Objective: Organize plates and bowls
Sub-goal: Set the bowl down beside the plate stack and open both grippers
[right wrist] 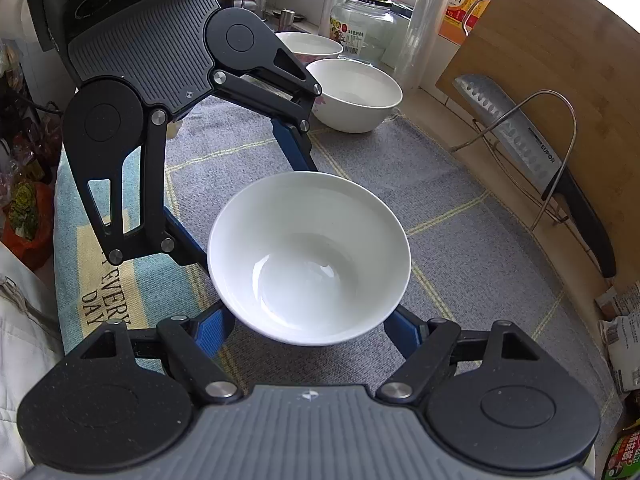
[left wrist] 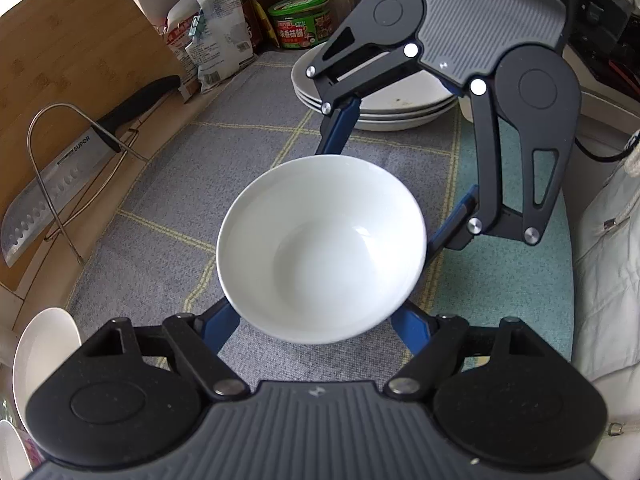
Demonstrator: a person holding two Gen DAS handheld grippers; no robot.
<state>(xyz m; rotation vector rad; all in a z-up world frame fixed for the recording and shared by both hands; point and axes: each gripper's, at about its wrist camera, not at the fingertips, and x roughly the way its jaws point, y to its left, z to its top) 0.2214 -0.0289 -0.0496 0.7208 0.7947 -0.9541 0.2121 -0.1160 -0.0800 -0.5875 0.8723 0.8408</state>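
The left claw and right claw each pinch the white bowl from opposite sides

- "SUPOR" is printed on the knife blade, which stands in a wire rack left of the left gripper; the same word shows on the blade in the right wrist view.
- "EVERY DAY" is printed on the teal towel, left of the right gripper; the line above is cut off.
- Green tin, beyond the left gripper: Chinese characters, too small to read.
- Glass jar label: unreadable.
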